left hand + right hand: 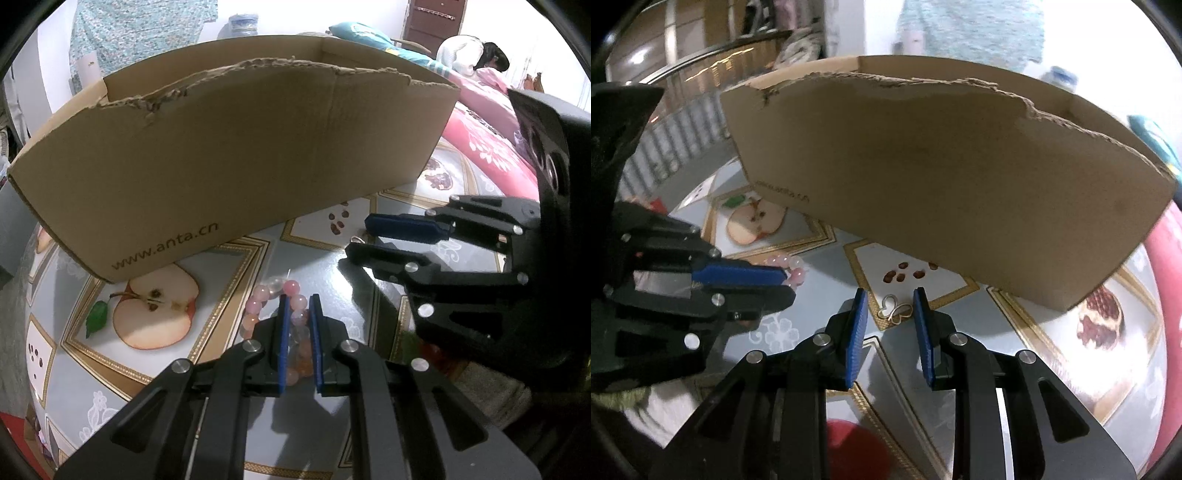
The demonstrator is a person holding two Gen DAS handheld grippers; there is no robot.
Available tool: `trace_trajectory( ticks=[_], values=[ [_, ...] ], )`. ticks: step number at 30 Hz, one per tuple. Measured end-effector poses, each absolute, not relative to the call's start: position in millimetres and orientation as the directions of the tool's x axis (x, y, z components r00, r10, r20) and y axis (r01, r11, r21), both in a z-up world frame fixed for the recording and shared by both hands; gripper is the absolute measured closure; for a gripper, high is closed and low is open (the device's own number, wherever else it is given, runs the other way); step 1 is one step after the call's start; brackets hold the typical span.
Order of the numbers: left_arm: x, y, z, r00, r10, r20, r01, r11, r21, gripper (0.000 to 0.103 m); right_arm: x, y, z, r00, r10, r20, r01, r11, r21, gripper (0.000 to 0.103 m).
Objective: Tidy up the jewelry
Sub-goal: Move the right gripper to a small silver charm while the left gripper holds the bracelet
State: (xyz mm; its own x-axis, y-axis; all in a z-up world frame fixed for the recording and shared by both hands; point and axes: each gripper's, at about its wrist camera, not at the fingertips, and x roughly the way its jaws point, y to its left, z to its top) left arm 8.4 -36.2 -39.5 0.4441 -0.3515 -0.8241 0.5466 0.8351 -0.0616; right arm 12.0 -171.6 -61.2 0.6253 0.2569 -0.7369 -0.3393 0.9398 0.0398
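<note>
A glossy fruit-printed tablecloth (pixel 221 291) carries a torn brown cardboard box (pixel 236 162) printed "www.anta.cn"; a pink-quilted bed (pixel 491 144) lies far right. The left gripper (pixel 299 302) clamps a pink beaded bracelet (pixel 258 306). The right gripper (pixel 891 295) stands parted around a small gold butterfly-shaped ring (pixel 895 311).

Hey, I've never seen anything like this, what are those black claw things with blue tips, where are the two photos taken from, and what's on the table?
They are handheld grippers; a person holds one in each hand. Each photo comes from a camera on one gripper, looking along its fingers. In the left wrist view, the left gripper has closed its blue fingers on a pink bead bracelet that lies on the patterned tablecloth. In the right wrist view, the right gripper is open around a small gold butterfly-shaped piece, which lies flat, not yet gripped. Behind both stands a torn-edged cardboard box.
</note>
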Motion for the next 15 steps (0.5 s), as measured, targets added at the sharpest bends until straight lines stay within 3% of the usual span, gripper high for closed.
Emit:
trace_trajectory(
  ticks=[13,15],
  values=[
    [7.9,-36.2,-39.5,0.442,-0.355,-0.824,0.549,0.833,-0.065,0.093,25.2,-190.9,-51.8,0.556,0.341,-0.758,-0.499,0.866,0.024,0.079],
    [7.8,-36.4,-39.4,0.442,-0.355,-0.824,0.548,0.834,-0.065,0.093,24.4,-190.2,-52.1,0.557,0.342,-0.757,-0.498,0.867,0.026,0.087]
  ],
)
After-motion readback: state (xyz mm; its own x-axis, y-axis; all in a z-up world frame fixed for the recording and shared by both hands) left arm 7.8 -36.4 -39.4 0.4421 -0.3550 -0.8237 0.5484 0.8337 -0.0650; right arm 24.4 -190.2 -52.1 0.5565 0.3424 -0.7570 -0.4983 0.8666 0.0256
